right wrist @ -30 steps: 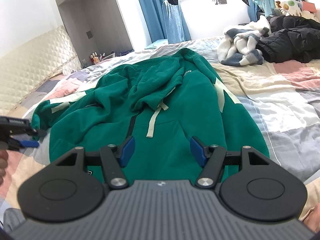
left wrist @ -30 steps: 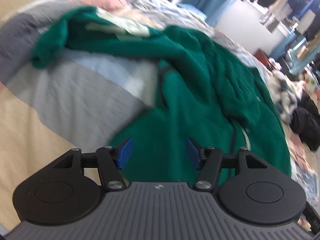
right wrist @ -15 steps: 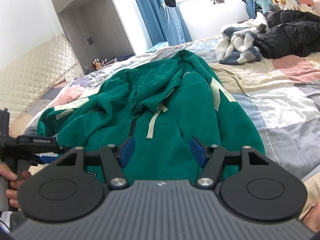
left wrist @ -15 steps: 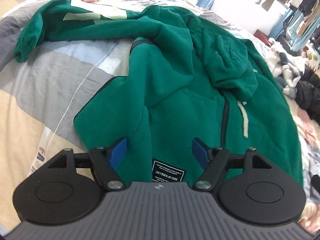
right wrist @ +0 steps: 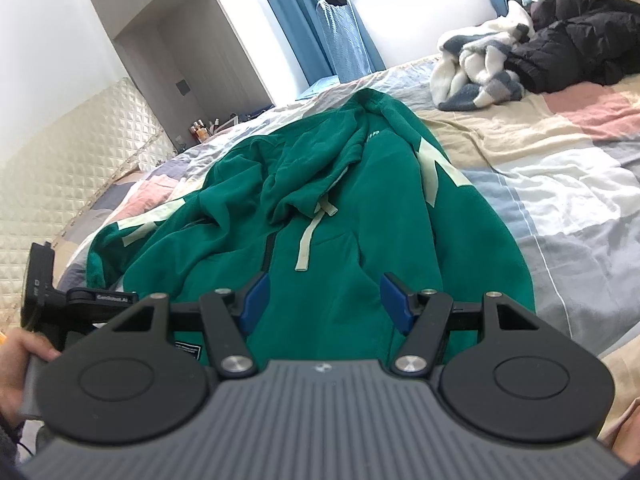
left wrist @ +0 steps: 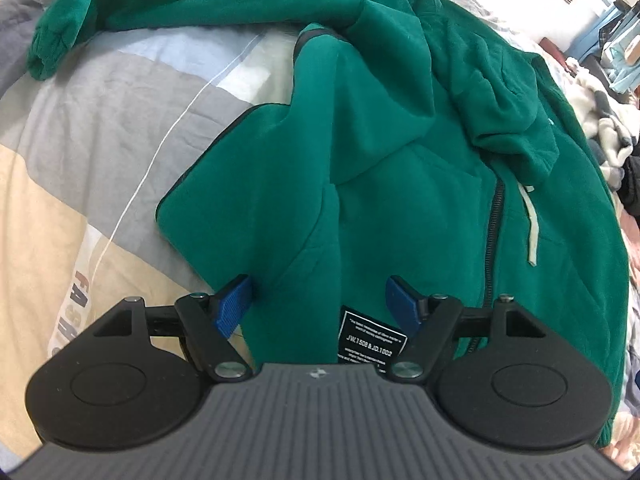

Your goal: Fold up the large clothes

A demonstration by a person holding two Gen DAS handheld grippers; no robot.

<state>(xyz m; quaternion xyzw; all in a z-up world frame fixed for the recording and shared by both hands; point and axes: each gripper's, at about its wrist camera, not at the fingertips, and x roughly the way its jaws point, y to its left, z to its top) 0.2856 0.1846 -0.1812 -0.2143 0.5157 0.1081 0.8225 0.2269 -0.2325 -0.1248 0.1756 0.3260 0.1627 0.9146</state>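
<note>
A large green zip hoodie [left wrist: 400, 168] lies rumpled and face up on the patchwork bedspread [left wrist: 100, 152], hood bunched over the chest, one sleeve [left wrist: 52, 40] stretched to the far left. It also shows in the right wrist view [right wrist: 360, 208]. My left gripper [left wrist: 320, 304] is open and empty, just above the hem near the black label [left wrist: 372, 340]. My right gripper [right wrist: 322, 300] is open and empty over the hem's right part. The left gripper's body [right wrist: 76, 300] shows at the left of the right wrist view, held by a hand.
A white and blue blanket [right wrist: 476, 68] and a black jacket [right wrist: 576, 44] are heaped at the far right of the bed. A quilted headboard [right wrist: 60, 168] runs along the left. A wardrobe [right wrist: 200, 52] and blue curtains stand beyond.
My left gripper swung over and came down close to the hoodie's hem. The right gripper moved slightly closer to the hem. Both stayed open.
</note>
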